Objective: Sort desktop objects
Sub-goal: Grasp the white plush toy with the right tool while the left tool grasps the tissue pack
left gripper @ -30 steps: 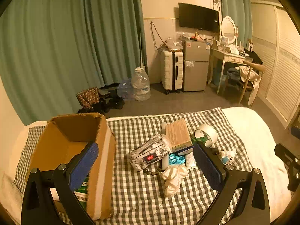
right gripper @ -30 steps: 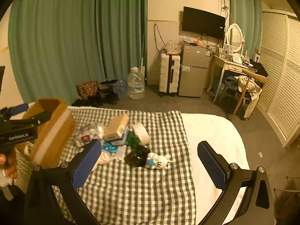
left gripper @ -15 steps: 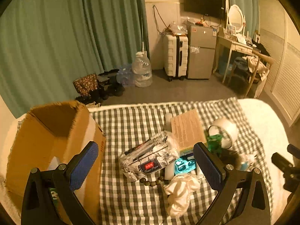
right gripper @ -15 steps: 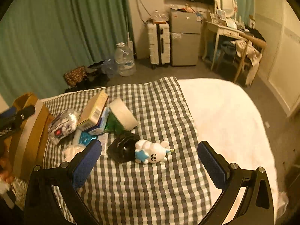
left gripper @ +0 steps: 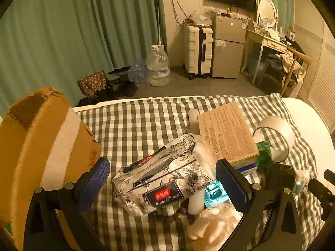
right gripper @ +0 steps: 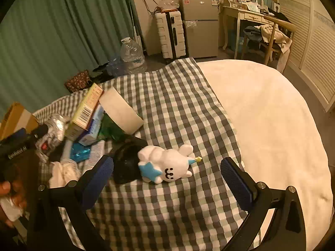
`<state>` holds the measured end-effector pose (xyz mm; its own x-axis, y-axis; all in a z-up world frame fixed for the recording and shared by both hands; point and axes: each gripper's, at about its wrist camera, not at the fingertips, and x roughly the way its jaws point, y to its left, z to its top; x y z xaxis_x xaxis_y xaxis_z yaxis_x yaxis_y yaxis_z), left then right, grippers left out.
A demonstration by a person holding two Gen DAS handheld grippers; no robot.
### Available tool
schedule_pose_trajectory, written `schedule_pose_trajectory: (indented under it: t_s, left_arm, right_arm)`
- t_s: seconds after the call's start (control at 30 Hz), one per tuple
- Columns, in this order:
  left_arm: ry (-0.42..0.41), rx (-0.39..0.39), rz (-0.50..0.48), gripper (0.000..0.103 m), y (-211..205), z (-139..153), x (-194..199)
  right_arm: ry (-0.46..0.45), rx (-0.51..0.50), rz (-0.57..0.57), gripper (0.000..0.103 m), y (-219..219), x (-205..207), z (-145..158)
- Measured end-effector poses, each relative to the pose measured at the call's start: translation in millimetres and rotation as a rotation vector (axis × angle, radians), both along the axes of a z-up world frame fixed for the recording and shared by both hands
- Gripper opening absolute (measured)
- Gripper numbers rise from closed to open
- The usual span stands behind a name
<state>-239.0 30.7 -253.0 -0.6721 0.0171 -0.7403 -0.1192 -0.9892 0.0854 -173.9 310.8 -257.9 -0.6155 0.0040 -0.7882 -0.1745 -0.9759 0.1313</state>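
A dim bedroom with green curtains; a bed (right gripper: 261, 108) carries a checked cloth (right gripper: 184, 96) heaped with small objects to be sorted.

In the left wrist view, the left gripper (left gripper: 162, 186) is spread wide and holds nothing, its pads flanking a soft tissue pack (left gripper: 163, 175) at the centre. A cardboard box (left gripper: 41, 146) stands open at 9 o'clock. A tan printed box (left gripper: 226, 131) lies at 2 o'clock of the pack, and a roll of tape (left gripper: 276, 136) at 3 o'clock. Beads, a white tube and crumpled white tissue (left gripper: 213, 228) crowd the pack's near edge.

In the right wrist view, the right gripper (right gripper: 167, 179) is also wide open and empty, hovering just before a white plush toy (right gripper: 167, 164). A black rounded object (right gripper: 125, 163) touches the toy at 9 o'clock.

Risks, as a judgement: closing on the tissue pack could catch the tube or beads and drag them along, and the slippery wrapper may squirm out. The right gripper's left pad sits near the black object and could pinch it together with the toy. The two grippers work close together and might collide.
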Motion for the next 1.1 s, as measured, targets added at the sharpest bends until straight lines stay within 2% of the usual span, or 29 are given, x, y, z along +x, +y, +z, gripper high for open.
schedule_pose_trajectory:
  t_s: [0.1,0.2,0.33,0.47,0.57,0.67,0.73,0.8,0.87,0.9,0.93,0.97,1.0,1.03,1.1]
  left_arm:
    - [-0.028,-0.026,0.003,0.103,-5,-19,-8]
    - [-0.091,0.002,0.024,0.103,-15,-38,-16]
    - [-0.102,0.039,0.036,0.103,-21,-43,-19]
    - [-0.115,0.007,-0.003,0.103,-15,-50,-17]
    - [-0.137,0.047,0.001,0.103,-19,-57,-19]
    - [-0.124,0.033,-0.007,0.103,-17,-60,-19]
    - [-0.121,0.025,-0.012,0.103,-15,-61,-17]
    - [-0.136,0.053,-0.015,0.101,-17,-60,-18]
    - [-0.137,0.114,-0.017,0.085,-21,-57,-18]
    - [-0.125,0.125,-0.011,0.074,-23,-55,-15]
    - [-0.115,0.121,-0.008,0.068,-21,-52,-12]
    - [-0.104,0.113,-0.015,0.052,-21,-50,-9]
    - [-0.095,0.104,-0.023,0.043,-19,-47,-8]
    - [-0.092,0.099,-0.033,0.029,-16,-45,-7]
    - [-0.093,0.101,-0.045,0.026,-12,-42,-4]
  right_arm:
    - [-0.033,0.014,-0.006,0.103,-1,-8,-13]
    - [-0.067,0.024,-0.019,0.103,0,-16,-25]
    - [-0.073,0.068,-0.030,0.103,-7,-24,-34]
    - [-0.080,0.100,-0.034,0.102,-12,-31,-43]
    - [-0.137,0.097,-0.011,0.094,-19,-34,-56]
    - [-0.132,0.069,-0.015,0.090,-16,-32,-58]
    - [-0.124,0.056,-0.016,0.084,-14,-31,-56]
    - [-0.118,0.050,-0.002,0.067,-15,-30,-55]
    - [-0.119,0.054,0.006,0.067,-18,-30,-52]
    - [-0.117,0.038,0.008,0.067,-18,-30,-51]
    - [-0.098,0.005,0.004,0.067,-16,-28,-47]
    - [-0.084,-0.002,0.001,0.067,-15,-27,-45]
    - [-0.068,0.005,-0.004,0.067,-15,-26,-42]
    - [-0.057,0.007,-0.008,0.067,-14,-26,-40]
    - [-0.043,-0.003,-0.018,0.067,-11,-25,-37]
